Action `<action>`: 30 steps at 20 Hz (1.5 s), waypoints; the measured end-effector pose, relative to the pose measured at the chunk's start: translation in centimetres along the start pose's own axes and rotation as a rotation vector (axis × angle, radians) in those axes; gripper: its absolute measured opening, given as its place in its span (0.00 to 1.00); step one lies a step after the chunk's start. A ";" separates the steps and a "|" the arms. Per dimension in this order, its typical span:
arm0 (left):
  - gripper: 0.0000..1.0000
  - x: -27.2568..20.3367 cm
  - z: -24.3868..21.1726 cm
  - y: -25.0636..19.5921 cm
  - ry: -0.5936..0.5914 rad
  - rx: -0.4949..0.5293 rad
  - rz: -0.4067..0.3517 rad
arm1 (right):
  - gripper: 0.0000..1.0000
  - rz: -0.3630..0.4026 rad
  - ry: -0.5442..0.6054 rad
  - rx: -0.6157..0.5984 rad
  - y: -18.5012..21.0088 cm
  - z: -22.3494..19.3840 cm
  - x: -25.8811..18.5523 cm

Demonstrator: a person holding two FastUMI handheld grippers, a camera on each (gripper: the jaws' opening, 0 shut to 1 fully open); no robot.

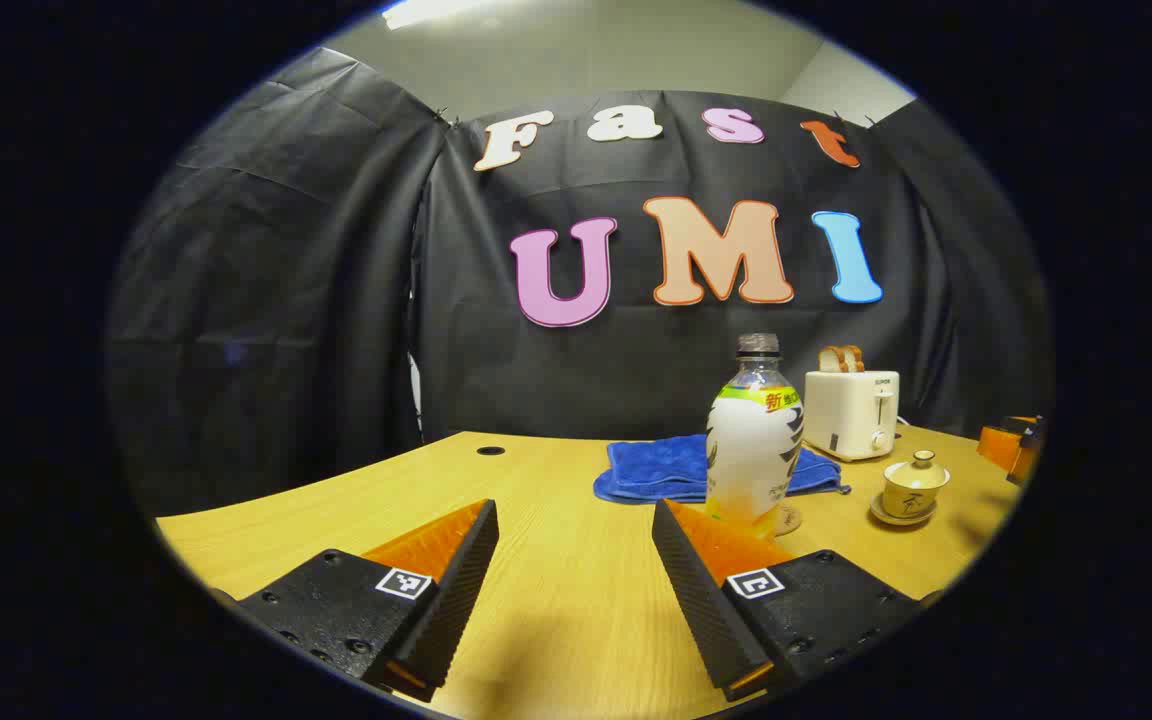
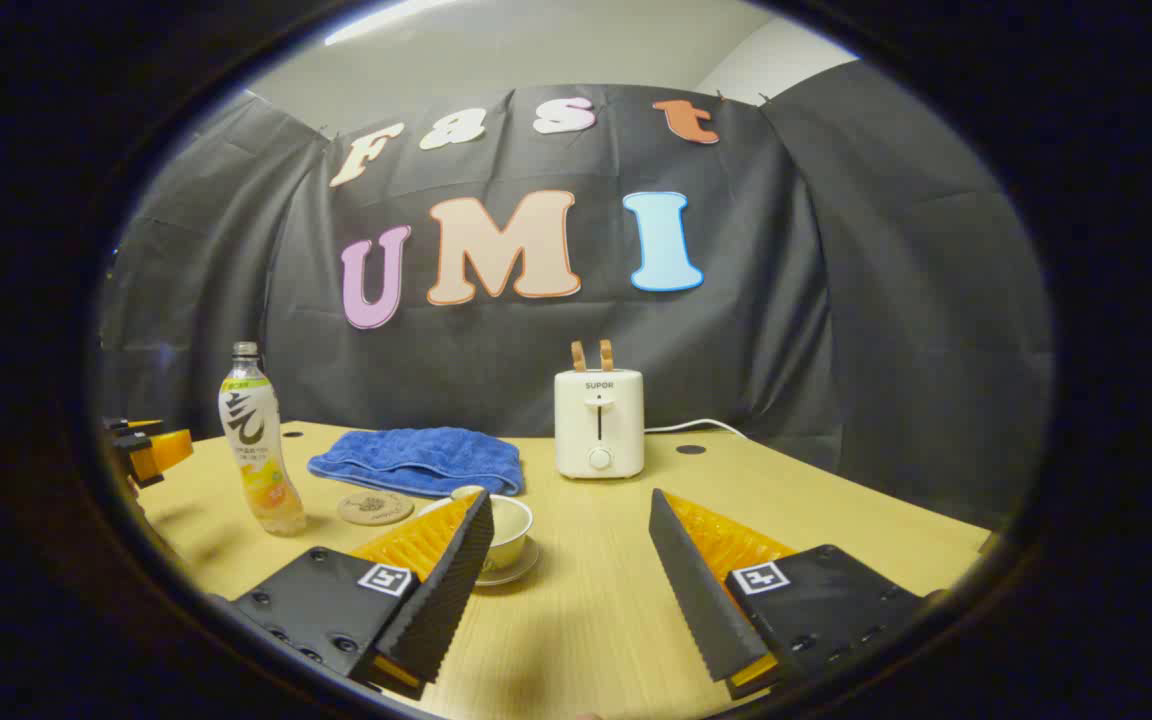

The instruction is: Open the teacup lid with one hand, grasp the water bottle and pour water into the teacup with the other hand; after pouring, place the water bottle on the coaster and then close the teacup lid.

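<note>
Teacup [image 1: 915, 487]: small, cream, lid [image 1: 922, 462] on, standing on a saucer on the table [image 1: 556, 560], in front of the toaster [image 1: 851, 412].
- From the right gripper [image 2: 571, 540]: just ahead and a little left; its left finger [image 2: 451, 580] hides part of the cup [image 2: 508, 520]. Judged the nearer gripper, so likely the one for the lid.
- From the left gripper [image 1: 576, 545]: well off to the right, beyond the bottle.

Bottle [image 1: 754, 440]: upright, long axis vertical, capped, some liquid in the bottom.
- From the left gripper: ahead, slightly right, just past the right finger [image 1: 706, 590]. Judged the nearer gripper for the grasp.
- From the right gripper: far left [image 2: 258, 440], well apart.

Coaster [image 2: 375, 507]: bare, between bottle and cup in the right gripper view; in the left gripper view it is mostly hidden behind the bottle's base.

Blue towel [image 2: 421, 460]: folded, behind the coaster.

Grippers: both released, jaws wide apart, holding nothing, low over the table.

Progress, judged: no step begun.
</note>
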State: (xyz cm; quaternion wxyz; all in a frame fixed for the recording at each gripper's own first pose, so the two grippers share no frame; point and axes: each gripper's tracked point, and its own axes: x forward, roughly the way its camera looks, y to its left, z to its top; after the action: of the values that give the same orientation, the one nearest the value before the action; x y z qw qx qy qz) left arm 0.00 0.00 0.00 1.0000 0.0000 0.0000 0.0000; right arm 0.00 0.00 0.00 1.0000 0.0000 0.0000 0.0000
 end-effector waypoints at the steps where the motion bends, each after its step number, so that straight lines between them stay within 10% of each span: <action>1: 0.91 0.0 0.3 -0.2 -0.007 -0.008 0.001 | 1.00 0.000 -0.001 -0.001 0.0 0.1 0.0; 30: 0.91 -0.2 0.1 0.4 0.001 -0.003 0.031 | 1.00 0.021 0.003 0.000 0.4 -0.1 -0.1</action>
State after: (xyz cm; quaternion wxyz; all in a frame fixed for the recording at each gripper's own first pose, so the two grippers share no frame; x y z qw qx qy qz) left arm -0.22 0.44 0.11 0.9999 -0.0015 0.0006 0.0153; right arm -0.06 0.40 -0.13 0.9999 0.0001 0.0015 0.0105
